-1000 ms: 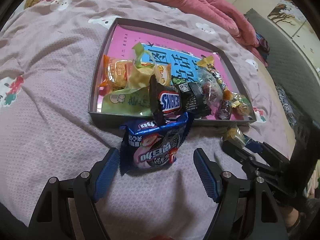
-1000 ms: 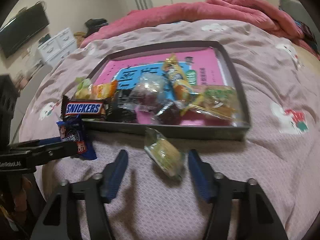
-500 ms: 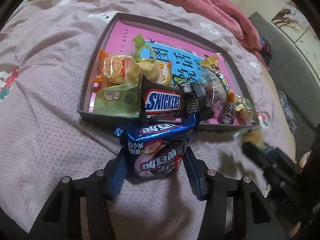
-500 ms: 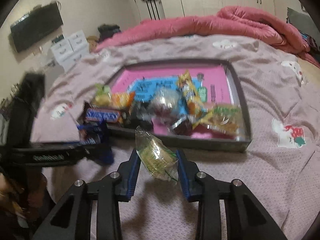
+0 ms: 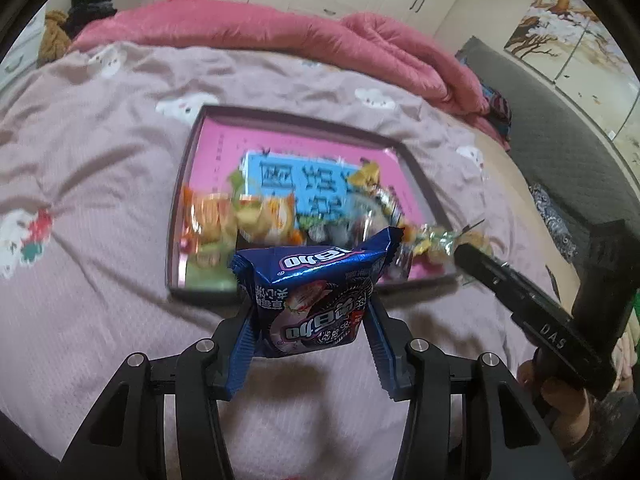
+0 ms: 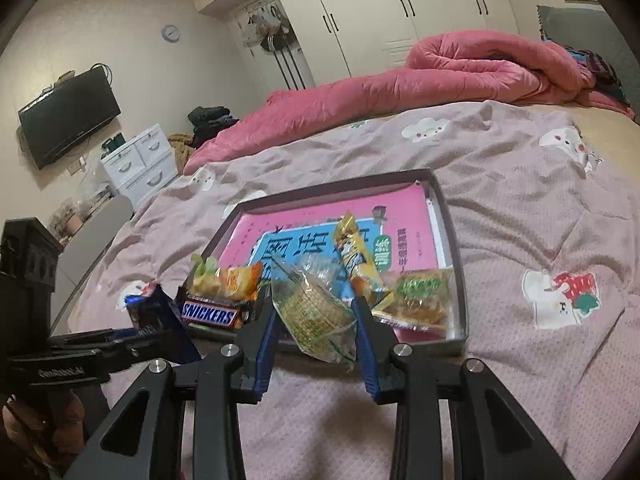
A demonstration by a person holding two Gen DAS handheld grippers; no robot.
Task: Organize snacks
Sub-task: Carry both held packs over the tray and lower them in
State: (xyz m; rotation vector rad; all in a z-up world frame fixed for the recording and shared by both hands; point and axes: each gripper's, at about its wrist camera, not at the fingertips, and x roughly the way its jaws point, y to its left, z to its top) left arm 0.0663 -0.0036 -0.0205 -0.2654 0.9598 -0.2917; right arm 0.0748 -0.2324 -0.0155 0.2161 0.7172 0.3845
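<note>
**Both grippers clamped on snack packets, lifted above the bed**

The bed cover [image 6: 520, 208], mauve with cartoon prints, fills most of both views; a pink quilt [image 6: 440, 76] is bunched along its far side. On the cover sits a shallow grey tray [image 6: 458, 264] lined with a pink and blue printed sheet [image 6: 312, 236]. Its near end is crowded with snacks: a Snickers bar [image 6: 210, 314] at the near left corner, an orange packet [image 6: 236, 278] behind it, a yellow stick packet [image 6: 354, 254] leaning across the middle, a clear pack with green print [image 6: 420, 298] at the near right.

Left gripper [image 5: 310, 332]: blue pads pressed on both sides of a blue cookie packet [image 5: 316, 292], held clear of the cover, just short of the tray's near wall. Its jaws have just been closing, packet between them.

Right gripper [image 6: 316, 326]: clamped on a clear-wrapped yellow cake [image 6: 316, 312], raised in front of the tray's near edge. Its jaws too have just been closing, on the cake.
</note>
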